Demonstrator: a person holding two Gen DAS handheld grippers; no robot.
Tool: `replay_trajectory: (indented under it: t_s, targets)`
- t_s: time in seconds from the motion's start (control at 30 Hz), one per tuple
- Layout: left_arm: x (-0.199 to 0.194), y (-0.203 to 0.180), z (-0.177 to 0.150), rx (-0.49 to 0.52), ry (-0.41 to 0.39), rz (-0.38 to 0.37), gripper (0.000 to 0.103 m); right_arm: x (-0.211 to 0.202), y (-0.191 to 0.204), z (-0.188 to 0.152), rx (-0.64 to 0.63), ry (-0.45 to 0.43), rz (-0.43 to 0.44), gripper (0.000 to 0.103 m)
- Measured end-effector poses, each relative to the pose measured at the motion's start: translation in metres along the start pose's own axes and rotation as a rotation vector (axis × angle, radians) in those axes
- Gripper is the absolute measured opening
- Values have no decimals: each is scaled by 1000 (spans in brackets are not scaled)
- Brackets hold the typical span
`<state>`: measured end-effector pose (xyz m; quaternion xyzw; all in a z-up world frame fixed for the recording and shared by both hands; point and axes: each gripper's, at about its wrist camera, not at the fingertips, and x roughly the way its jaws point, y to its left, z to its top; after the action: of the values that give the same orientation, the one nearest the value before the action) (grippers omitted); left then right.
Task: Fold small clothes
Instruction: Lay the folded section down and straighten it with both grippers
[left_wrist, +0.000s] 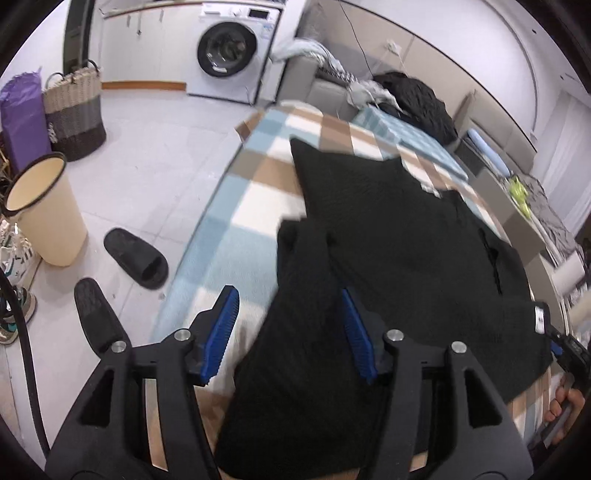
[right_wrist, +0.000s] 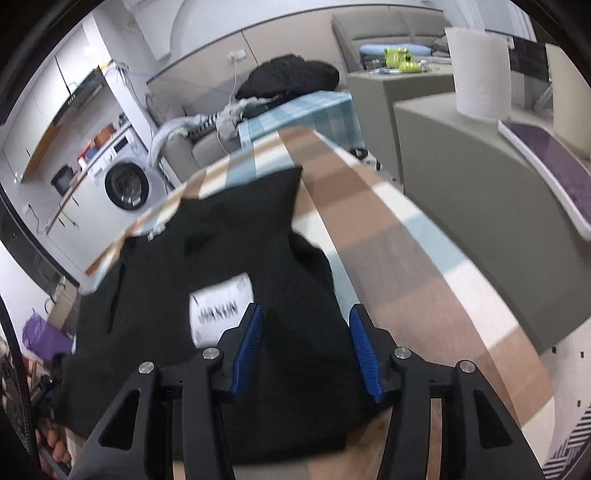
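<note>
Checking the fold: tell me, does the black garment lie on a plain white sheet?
No, the black garment lies on a blanket checked in blue, brown and white.

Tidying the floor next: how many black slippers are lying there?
2: one black slipper beside the cream bin, another nearer, partly behind the gripper's frame. More may be hidden.

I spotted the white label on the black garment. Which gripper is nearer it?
Right. The right gripper sits just beside the white label; the left gripper is across the black garment.
</note>
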<state>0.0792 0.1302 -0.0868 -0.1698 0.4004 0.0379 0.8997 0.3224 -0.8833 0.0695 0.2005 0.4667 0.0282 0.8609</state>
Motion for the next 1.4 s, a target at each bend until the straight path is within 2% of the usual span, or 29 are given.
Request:
replay_trajectory:
  t_s: [0.1, 0.2, 0.27, 0.33, 0.4, 0.43, 0.63, 1.03, 1.13, 1.4]
  targets:
    - [4, -8, -7, 47, 16, -12, 53, 1, 3, -6, -25, 13, 12, 50]
    - [9, -17, -10, 85, 20, 17, 52, 7, 7, -5, -40, 21, 27, 50]
    - [12, -20, -11, 97, 19, 14, 43, 12, 11, -4, -42, 27, 27, 49]
    - [15, -23, -12, 107, 26, -7, 25, 14, 16, -3, -62, 18, 25, 48]
    - [15, -26, -14, 126, 28, -5, 19, 16, 22, -4, -87, 27, 21, 38]
    - [15, -27, -14, 138, 28, 0, 17, 17, 23, -5, -94, 34, 19, 36]
    - [9, -23, -18, 154, 29, -7, 16, 15, 29, -15, -161, 57, -3, 33]
    - [-18, -8, -41, 142, 33, 1, 17, -7, 21, -39, -187, 83, 12, 33]
    - [-21, -3, -41, 115, 24, 4, 23, -9, 15, -34, -147, 81, 34, 33]
    - [-37, 1, -33, 87, -13, 24, 23, -14, 10, -13, -117, 24, 48, 33]
